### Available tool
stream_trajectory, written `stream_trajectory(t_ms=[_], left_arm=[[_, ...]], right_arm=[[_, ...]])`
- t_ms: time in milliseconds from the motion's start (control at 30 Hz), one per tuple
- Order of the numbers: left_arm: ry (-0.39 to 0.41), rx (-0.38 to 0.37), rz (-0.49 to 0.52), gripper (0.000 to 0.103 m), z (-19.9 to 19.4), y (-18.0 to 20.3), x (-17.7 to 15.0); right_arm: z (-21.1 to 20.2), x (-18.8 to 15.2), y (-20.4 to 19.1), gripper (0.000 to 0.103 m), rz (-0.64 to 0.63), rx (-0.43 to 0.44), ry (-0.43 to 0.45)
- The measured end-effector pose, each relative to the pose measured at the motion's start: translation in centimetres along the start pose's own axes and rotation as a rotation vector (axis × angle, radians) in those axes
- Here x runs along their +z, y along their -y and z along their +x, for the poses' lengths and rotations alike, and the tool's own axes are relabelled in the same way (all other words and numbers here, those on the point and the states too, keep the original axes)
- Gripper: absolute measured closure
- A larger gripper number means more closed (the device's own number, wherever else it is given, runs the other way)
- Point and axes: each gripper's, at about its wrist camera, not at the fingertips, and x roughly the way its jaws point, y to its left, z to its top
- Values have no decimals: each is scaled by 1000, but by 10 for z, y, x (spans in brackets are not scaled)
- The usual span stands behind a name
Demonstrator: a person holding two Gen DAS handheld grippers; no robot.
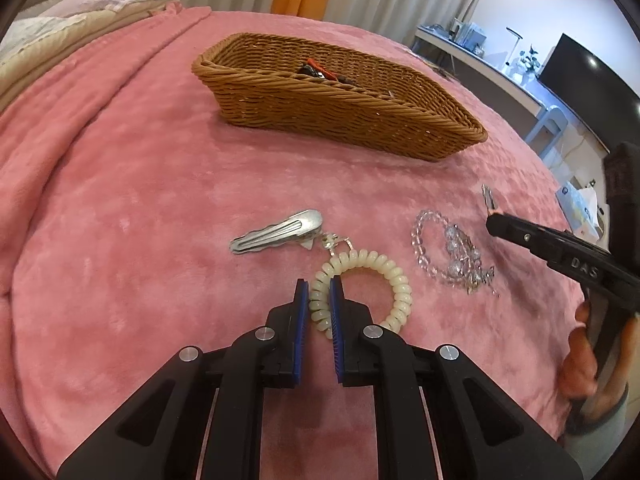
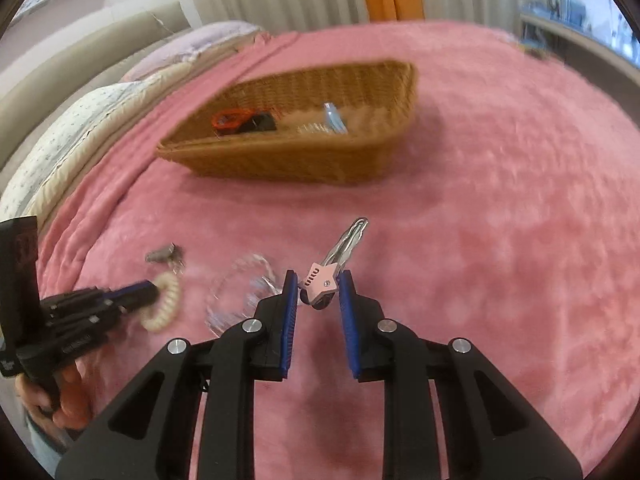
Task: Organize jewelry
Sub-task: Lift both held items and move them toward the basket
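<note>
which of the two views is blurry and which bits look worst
Right wrist view is motion-smeared: the wicker basket, the clear bead bracelet and the left gripper are soft, while the pink hair clip between its own fingers stays fairly crisp. Left wrist view is sharp, only fisheye-bent at the edges.

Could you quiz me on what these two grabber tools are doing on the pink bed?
1. True or false: the left gripper is shut on the cream spiral bracelet.
2. What does the right gripper hold: A) clear bead bracelet, B) pink hair clip, C) silver hair clip?
3. Fill in: sorted pieces lie in the wicker ____.

Key: 1 true; 2 B; 3 basket.
</note>
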Motion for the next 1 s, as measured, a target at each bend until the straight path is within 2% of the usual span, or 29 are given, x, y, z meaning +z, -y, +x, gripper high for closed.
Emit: stream_trajectory(t_ms=[167,333,400,467,600,833,867,933,967,1000], left_arm=[[-21,-1,12,92,-2,-1,-2],[-43,-29,41,78,-6,0,-4],[-48,-35,61,73,-11,-3,-5],[-37,-29,55,69,-15,-6,-5],[-42,-47,15,67,-8,-12,-4],[-22,8,32,67,2,0,-6],[-19,12,32,67,2,0,-6],[-15,27,44,74,3,1,-6],[-15,23,49,89,3,2,-6],[-16,17,57,92,3,3,-6]], right_arm=[[-2,-7,14,84,7,-21,-18],[-10,-16,26,81,22,-40,-20],[-13,-17,28,63,27,-47,-7],[-19,-19,26,54,17,-73,20],[-16,-19,19,54,-9,-97,18],[1,-14,7,55,-43,-188,-3],[2,-14,6,61,-47,-202,-3],[2,-16,5,72,-50,-211,6],[0,-17,4,82,-55,-208,12],[-2,-18,3,82,-62,-212,23]])
